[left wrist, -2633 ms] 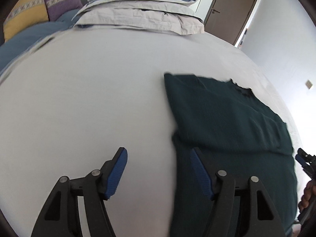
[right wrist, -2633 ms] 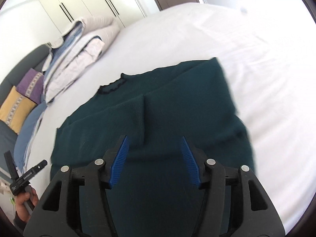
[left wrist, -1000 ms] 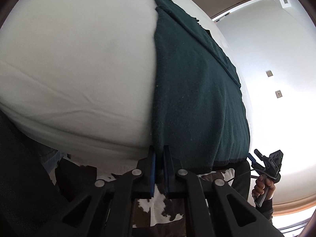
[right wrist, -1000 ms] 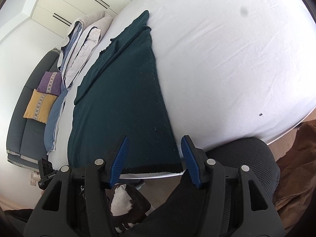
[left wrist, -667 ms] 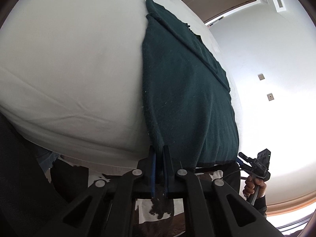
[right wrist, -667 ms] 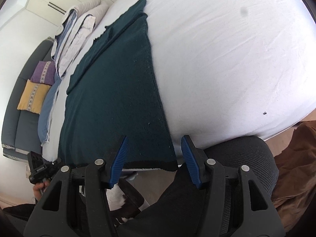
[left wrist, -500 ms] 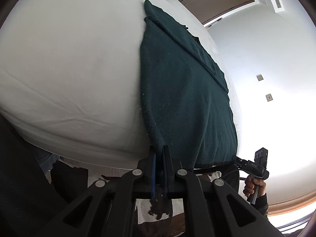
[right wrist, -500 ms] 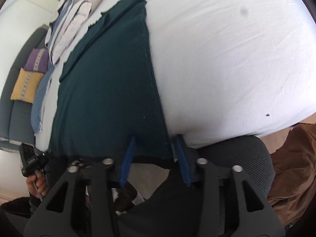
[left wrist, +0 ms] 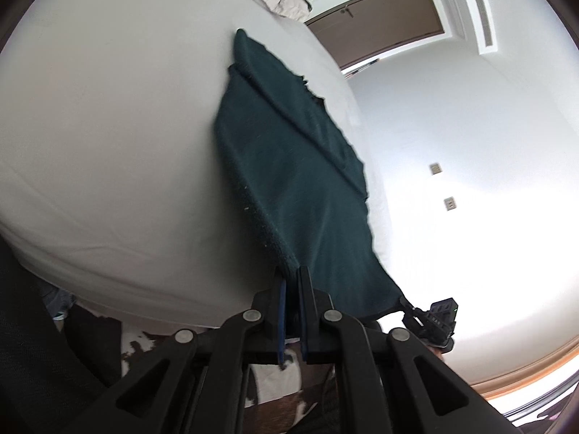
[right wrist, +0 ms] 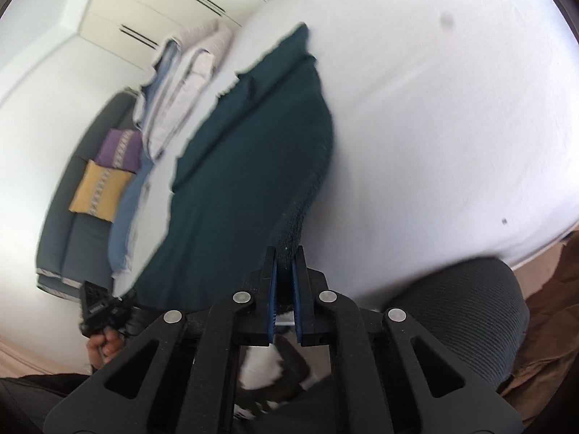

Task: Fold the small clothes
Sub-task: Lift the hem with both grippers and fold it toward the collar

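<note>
A dark green sweater (left wrist: 289, 159) lies lengthwise on the white bed (left wrist: 108, 126), its sleeves folded in across the body. My left gripper (left wrist: 291, 275) is shut on the sweater's near left hem corner. My right gripper (right wrist: 286, 253) is shut on the near right hem corner of the sweater (right wrist: 246, 166). Both corners are lifted off the bed's near edge, so the hem hangs stretched between the grippers. The right gripper also shows in the left wrist view (left wrist: 434, 316), and the left gripper in the right wrist view (right wrist: 99, 307).
Folded bedding (right wrist: 184, 72) is stacked at the bed's far end. A grey sofa with purple and yellow cushions (right wrist: 105, 177) stands beyond it. A dark chair back (right wrist: 463, 311) sits below the bed's near edge. A brown door (left wrist: 380, 25) is behind the bed.
My right gripper has closed on the right hem corner. Both grippers have lifted the hem up from the bed edge. The left gripper stayed shut on its corner.
</note>
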Motion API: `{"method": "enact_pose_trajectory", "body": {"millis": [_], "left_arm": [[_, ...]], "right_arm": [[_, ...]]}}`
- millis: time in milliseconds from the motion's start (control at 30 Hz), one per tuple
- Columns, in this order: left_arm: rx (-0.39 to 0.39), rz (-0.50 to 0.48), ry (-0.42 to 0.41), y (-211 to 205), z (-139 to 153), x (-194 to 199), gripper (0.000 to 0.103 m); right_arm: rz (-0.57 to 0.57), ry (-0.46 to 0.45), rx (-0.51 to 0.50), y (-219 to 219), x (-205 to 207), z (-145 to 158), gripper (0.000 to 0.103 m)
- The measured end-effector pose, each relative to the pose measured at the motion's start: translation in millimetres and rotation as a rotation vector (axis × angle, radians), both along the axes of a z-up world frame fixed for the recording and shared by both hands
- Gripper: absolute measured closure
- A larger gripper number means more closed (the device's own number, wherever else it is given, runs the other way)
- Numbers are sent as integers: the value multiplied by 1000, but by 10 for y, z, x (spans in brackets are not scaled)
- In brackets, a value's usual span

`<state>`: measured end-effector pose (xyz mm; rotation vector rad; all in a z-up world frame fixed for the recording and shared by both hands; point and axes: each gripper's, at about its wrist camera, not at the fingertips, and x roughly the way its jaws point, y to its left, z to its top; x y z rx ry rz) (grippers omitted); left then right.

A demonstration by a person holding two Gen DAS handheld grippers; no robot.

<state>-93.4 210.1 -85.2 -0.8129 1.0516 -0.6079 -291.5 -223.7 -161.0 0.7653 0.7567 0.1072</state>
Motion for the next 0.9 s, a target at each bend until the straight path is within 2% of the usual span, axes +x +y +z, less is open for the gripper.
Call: {"method": "enact_pose_trajectory", "body": {"millis": [167, 367, 700, 900], "left_arm": [[-96, 29, -32, 23, 184, 86, 97], [-146, 74, -68, 117, 347, 315, 97], [-145, 115, -128, 75, 616, 989, 97], [-160, 153, -114, 37, 602, 1545, 97]], "right_arm": [[-3, -102, 35, 74, 189, 330, 97], [-2, -156, 62, 168, 561, 558, 97], [-55, -231, 66, -122, 1225, 1033, 97], [-109, -239, 76, -340, 1797, 1149, 97]]}}
